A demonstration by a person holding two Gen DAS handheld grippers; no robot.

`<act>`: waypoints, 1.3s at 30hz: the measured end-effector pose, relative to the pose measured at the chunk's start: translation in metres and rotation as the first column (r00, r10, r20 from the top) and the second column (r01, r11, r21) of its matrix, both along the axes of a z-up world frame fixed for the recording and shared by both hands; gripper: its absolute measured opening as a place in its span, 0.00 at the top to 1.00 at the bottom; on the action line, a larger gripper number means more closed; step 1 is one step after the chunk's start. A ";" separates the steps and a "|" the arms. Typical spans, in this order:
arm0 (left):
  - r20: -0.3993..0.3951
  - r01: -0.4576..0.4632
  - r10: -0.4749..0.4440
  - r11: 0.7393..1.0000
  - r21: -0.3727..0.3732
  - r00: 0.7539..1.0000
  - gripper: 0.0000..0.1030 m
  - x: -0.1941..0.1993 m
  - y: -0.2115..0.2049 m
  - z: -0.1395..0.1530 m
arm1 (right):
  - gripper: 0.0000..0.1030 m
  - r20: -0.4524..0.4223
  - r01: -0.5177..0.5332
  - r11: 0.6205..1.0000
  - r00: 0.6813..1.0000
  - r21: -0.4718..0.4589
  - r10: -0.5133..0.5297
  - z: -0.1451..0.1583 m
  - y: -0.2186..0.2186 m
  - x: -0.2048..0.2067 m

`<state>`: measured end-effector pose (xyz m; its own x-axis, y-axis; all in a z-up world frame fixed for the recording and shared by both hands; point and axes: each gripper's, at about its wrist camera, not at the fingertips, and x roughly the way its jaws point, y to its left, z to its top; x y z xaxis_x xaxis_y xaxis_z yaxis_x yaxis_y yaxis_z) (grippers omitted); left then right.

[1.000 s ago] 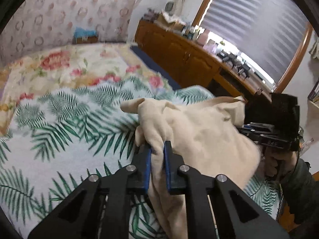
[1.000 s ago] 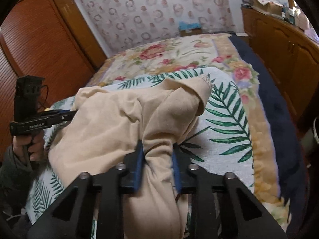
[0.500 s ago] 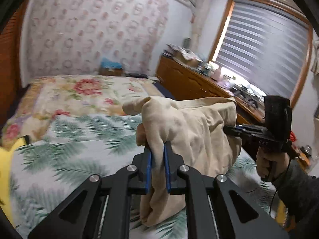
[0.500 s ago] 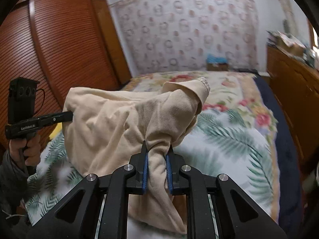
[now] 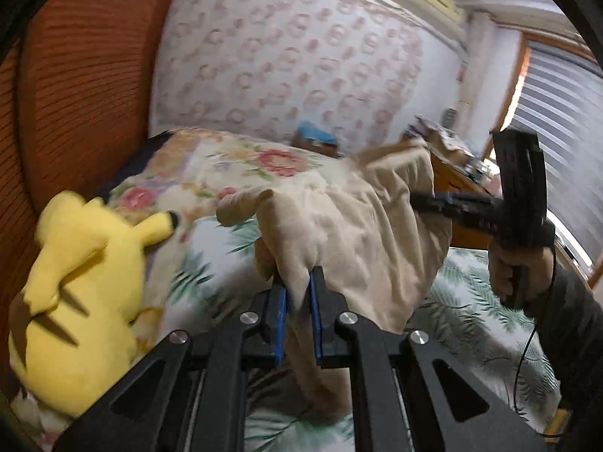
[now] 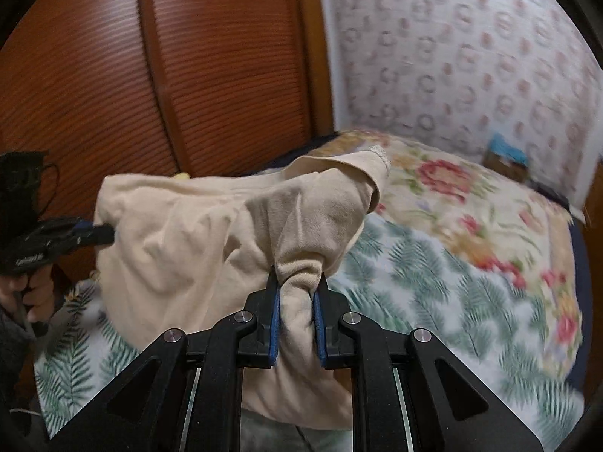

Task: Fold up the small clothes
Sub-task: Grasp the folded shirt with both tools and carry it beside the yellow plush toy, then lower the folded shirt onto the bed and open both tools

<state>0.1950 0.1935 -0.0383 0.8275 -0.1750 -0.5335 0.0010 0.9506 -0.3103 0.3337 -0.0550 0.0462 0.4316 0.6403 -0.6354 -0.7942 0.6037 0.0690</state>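
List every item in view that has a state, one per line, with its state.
Beige garment: held up off the bed, bunched, not folded.
Left claw: shut on the beige garment.
Right claw: shut on the beige garment.
Yellow plush toy: lying on the bed, untouched.
Bedspread: laid out over the bed.
Wardrobe doors: closed.
Window blind: lowered.

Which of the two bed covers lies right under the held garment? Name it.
The fern-leaf cover, white with green fronds, lies below the beige garment. The flowered cover, with red blooms, lies farther off toward the wall.
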 end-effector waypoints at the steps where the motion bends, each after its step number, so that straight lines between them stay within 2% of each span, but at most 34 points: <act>1: -0.003 -0.016 0.016 1.000 0.002 1.000 0.92 -0.001 0.003 -0.005 | 0.88 0.010 -0.021 1.000 1.000 -0.015 0.021 0.000 0.015 0.003; 11: -0.044 -0.166 0.164 0.985 -0.048 0.986 0.92 -0.034 0.029 -0.043 | 0.89 0.036 -0.183 0.972 0.981 -0.149 0.190 -0.019 0.155 0.023; 15: -0.090 -0.203 0.200 0.979 -0.027 0.976 0.92 -0.041 0.028 -0.054 | 0.89 0.029 -0.231 0.959 0.971 -0.163 0.239 -0.024 0.193 0.024; 18: -0.118 -0.211 0.208 0.978 -0.007 0.971 0.92 -0.040 0.027 -0.061 | 0.88 0.027 -0.225 0.961 0.972 -0.163 0.232 -0.029 0.208 0.024; 19: -0.130 -0.212 0.208 0.977 -0.018 0.969 0.92 -0.040 0.029 -0.063 | 0.87 0.055 -0.192 0.964 0.977 -0.184 0.205 -0.031 0.212 0.025; 21: -0.132 -0.220 0.215 0.975 -0.025 0.968 0.91 -0.045 0.026 -0.060 | 0.78 0.091 -0.112 0.973 0.987 -0.202 0.133 -0.032 0.215 0.026; 23: -0.135 -0.215 0.212 0.977 -0.007 0.968 0.91 -0.045 0.024 -0.058 | 0.68 0.084 -0.068 0.980 0.993 -0.188 0.085 -0.030 0.209 0.034; 25: -0.141 -0.216 0.214 0.976 -0.001 0.967 0.91 -0.045 0.023 -0.058 | 0.68 0.085 -0.024 0.985 0.996 -0.171 0.039 -0.026 0.197 0.040; 31: -0.151 -0.217 0.218 0.976 0.019 0.964 0.91 -0.046 0.024 -0.058 | 0.68 -0.019 -0.027 0.990 1.000 -0.136 0.025 -0.035 0.171 0.048; 33: -0.156 -0.217 0.219 0.976 0.028 0.963 0.90 -0.046 0.023 -0.057 | 0.68 -0.031 -0.008 0.988 1.000 -0.156 0.004 -0.045 0.166 0.047; 35: -0.159 -0.217 0.219 0.976 0.033 0.963 0.89 -0.045 0.023 -0.055 | 0.68 0.001 0.093 0.961 0.995 -0.259 -0.096 -0.062 0.162 0.052; 39: -0.173 -0.211 0.218 0.976 0.060 0.960 0.86 -0.048 0.021 -0.052 | 0.68 -0.010 0.148 0.964 0.988 -0.223 -0.154 -0.066 0.142 0.060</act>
<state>0.1469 0.2145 -0.0906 0.7344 0.0213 -0.6784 -0.2560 0.9344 -0.2477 0.3936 0.0869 -0.0197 0.4929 0.4115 -0.7666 -0.6921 0.7194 -0.0589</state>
